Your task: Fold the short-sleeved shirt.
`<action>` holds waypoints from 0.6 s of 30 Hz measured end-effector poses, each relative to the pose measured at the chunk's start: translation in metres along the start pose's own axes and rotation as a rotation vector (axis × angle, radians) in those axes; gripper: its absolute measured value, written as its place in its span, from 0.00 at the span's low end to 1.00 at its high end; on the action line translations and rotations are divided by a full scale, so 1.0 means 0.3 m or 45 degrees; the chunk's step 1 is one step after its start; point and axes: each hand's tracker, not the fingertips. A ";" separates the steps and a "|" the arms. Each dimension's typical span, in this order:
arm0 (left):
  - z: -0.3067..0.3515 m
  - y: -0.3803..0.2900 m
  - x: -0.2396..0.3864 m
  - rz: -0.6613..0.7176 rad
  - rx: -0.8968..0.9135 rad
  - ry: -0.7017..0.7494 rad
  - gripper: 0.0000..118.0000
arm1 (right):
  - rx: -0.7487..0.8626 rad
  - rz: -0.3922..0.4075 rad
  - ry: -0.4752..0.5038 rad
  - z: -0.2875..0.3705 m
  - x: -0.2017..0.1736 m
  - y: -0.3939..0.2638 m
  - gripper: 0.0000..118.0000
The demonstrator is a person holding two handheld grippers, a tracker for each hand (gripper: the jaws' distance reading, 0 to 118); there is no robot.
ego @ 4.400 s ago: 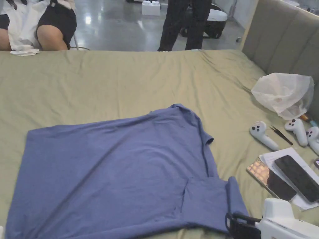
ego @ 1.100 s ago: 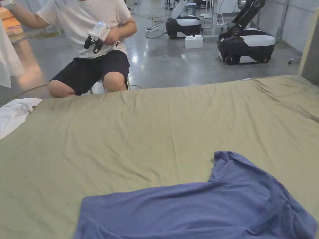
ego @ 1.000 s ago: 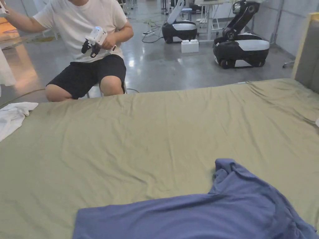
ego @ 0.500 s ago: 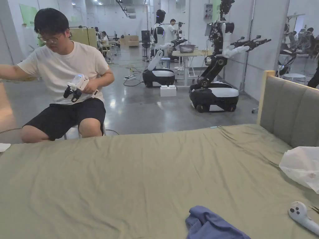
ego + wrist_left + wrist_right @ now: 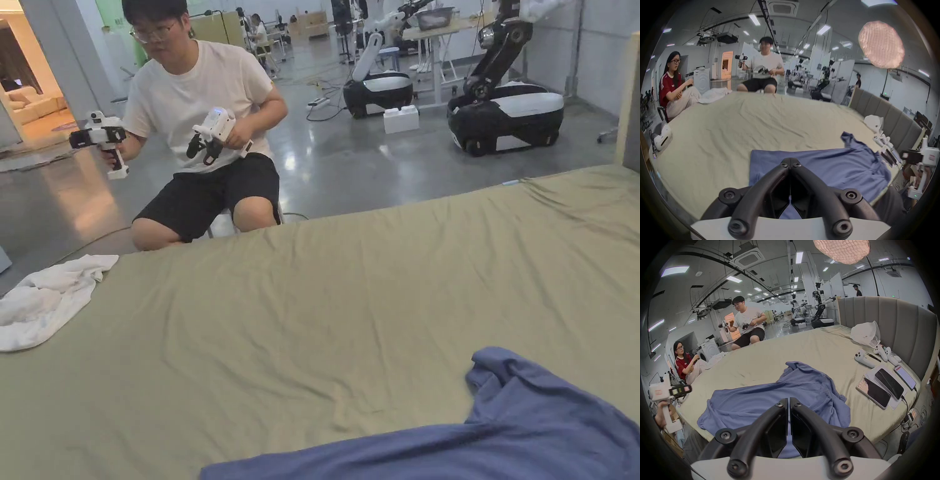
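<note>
The blue short-sleeved shirt [image 5: 512, 431] lies spread on the olive bed sheet [image 5: 325, 300], and its raised far corner shows at the lower right of the head view. My left gripper [image 5: 791, 160] hovers shut over the shirt [image 5: 826, 167] near the bed's front edge, with nothing between its jaws. My right gripper [image 5: 788, 400] is also shut and empty above the rumpled shirt [image 5: 778, 394]. Each gripper shows in the other's view, the left gripper [image 5: 687, 388] and the right gripper [image 5: 903, 155], held off the bed's near corners.
A person in a white T-shirt [image 5: 200, 94] sits across the bed holding two grippers. A white cloth [image 5: 44, 300] lies at the far left edge. Phones [image 5: 880, 389], controllers [image 5: 864, 360] and a plastic bag [image 5: 865, 334] lie by the headboard [image 5: 899, 331]. A seated person in red [image 5: 669, 84] is at the left.
The head camera swung up to the room and back down, so the shirt slid to the lower right of the view. The seated person's far hand, holding a gripper, has come into view.
</note>
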 end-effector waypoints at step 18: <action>-0.627 0.003 -0.165 0.178 -0.480 0.178 0.00 | -0.195 -0.044 -0.167 -0.064 0.218 -0.045 0.00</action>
